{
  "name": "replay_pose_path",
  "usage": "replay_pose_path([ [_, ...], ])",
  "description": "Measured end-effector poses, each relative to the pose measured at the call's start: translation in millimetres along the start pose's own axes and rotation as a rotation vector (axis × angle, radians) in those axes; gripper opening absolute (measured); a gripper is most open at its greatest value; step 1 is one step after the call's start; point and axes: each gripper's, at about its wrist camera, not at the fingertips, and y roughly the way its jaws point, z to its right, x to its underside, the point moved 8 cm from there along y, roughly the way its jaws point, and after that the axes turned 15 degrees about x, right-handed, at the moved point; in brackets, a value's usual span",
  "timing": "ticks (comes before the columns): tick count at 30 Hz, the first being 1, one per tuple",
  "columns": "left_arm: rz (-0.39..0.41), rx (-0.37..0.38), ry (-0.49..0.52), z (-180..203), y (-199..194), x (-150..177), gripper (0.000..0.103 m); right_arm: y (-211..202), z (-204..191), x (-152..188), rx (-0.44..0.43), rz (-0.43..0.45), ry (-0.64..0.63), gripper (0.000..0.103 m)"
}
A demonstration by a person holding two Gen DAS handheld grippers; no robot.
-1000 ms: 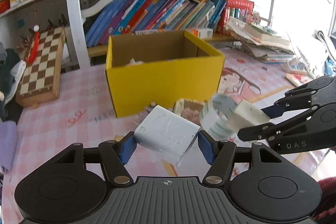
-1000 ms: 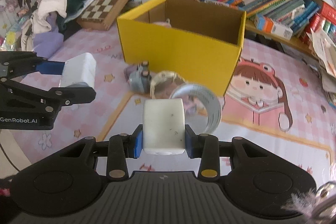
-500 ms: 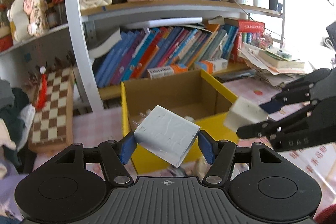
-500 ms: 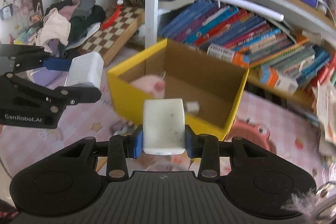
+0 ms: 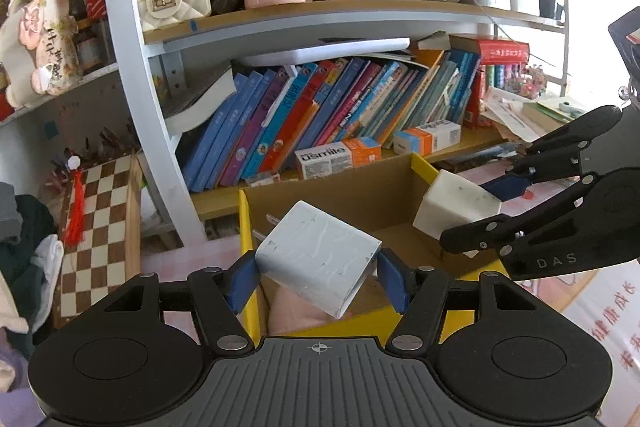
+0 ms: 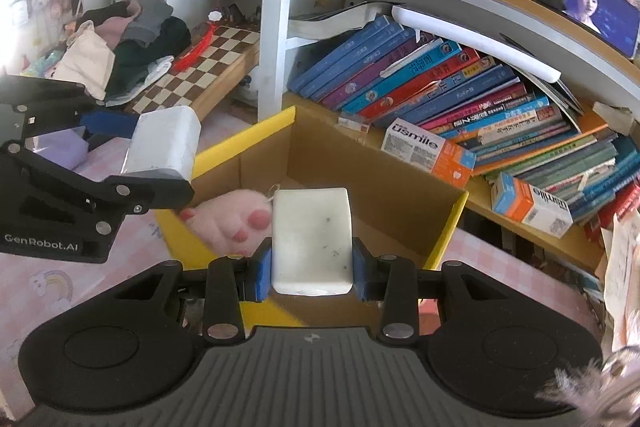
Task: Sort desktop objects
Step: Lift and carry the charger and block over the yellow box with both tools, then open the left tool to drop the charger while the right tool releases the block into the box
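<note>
My left tongs (image 5: 318, 273) clamp a white plug-in charger block (image 5: 318, 261) (tilted); my right tongs (image 6: 312, 269) pinch a cream rectangular block (image 6: 313, 233) above the yellow cardboard box (image 6: 448, 227).

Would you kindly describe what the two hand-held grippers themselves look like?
Both are matte black: a ribbed base with two round discs, linked fingers with silver rivets, and blue pads. The left hand-held gripper reads "GenRobot.AI" on its side in white; the right hand-held gripper reads "DAS". No cables or sleeves show.

Bright daylight floods in right of the bookshelf (image 5: 320, 15), blowing out that edge; fisheye bends the shelves, focus stays sharp.
</note>
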Motion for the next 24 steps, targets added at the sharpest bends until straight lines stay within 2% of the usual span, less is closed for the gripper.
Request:
replay_pose_path([
  [10, -0.051, -0.018, -0.008, -24, 48, -18, 0.063, 51, 8, -18, -0.001, -0.017, -0.08, 0.036],
  [24, -0.181, -0.021, 0.004, -43, 111, -15, 0.063, 118, -1, -4, -0.011, -0.1, -0.237, 0.036],
])
